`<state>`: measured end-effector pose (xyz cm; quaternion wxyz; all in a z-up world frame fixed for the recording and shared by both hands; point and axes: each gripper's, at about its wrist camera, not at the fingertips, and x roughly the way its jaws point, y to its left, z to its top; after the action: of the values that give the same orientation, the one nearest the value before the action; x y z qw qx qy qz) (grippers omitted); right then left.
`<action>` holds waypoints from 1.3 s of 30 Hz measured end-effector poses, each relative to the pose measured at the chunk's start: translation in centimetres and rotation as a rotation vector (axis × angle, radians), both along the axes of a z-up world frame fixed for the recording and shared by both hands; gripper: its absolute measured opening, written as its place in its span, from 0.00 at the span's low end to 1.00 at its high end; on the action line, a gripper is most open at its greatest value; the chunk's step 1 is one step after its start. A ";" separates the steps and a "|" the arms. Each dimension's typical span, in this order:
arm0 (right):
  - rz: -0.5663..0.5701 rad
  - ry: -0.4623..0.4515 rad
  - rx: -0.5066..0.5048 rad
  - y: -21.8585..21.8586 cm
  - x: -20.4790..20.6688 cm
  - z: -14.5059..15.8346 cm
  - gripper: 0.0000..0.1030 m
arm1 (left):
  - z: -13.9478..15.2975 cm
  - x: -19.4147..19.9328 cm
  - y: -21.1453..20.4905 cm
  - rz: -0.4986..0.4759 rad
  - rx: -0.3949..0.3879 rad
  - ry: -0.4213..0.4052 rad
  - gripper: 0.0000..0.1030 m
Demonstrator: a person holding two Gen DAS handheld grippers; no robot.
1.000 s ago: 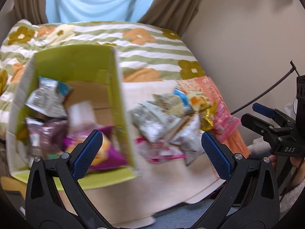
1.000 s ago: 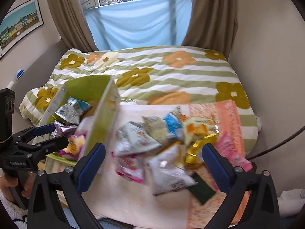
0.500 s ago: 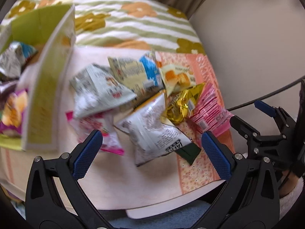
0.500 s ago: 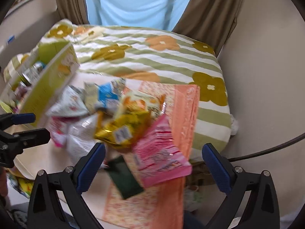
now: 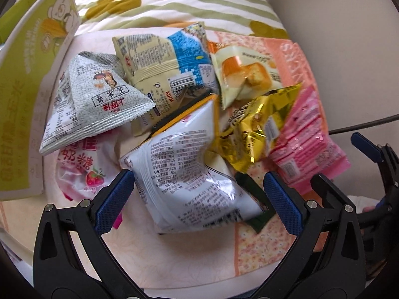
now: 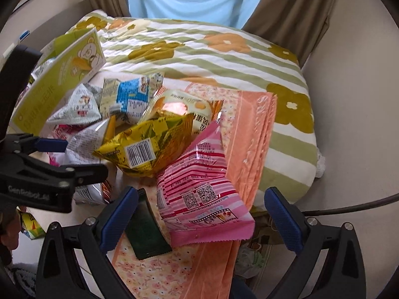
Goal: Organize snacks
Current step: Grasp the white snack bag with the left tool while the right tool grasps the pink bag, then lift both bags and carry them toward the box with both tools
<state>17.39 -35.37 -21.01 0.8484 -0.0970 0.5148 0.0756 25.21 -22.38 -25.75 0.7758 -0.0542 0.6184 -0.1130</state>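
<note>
A pile of snack packets lies on the bed. In the left wrist view my left gripper [image 5: 199, 196] is open and empty, straddling a white printed packet [image 5: 184, 174]. Beside it are a grey triangular packet [image 5: 94, 102], a blue and cream packet [image 5: 167, 67], a cake packet [image 5: 247, 74], a gold packet [image 5: 259, 127] and a pink striped packet [image 5: 304, 144]. In the right wrist view my right gripper [image 6: 202, 216] is open and empty, just above the pink striped packet [image 6: 199, 189], with a dark green sachet [image 6: 144, 231] by its left finger. The green box [image 6: 57, 84] stands at the left.
The green box wall [image 5: 27, 82] borders the pile on the left. An orange floral cloth [image 6: 251, 137] lies under the right packets. The striped flowered duvet [image 6: 212, 54] stretches behind. A wall and a black cable [image 6: 349, 204] are to the right.
Both grippers have moved down and closer to the pile. The left view has swung from the green box to the packets; the right has swung right over the pink packet.
</note>
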 end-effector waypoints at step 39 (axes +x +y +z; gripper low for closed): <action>0.129 -0.005 -0.217 2.5 -1.1 -4.8 0.71 | 1.1 -2.2 1.1 -0.058 0.032 -0.030 0.68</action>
<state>16.29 -32.90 -25.77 0.8277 -0.2214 0.5103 0.0738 23.04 -21.30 -24.61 0.7821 -0.0223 0.6097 -0.1265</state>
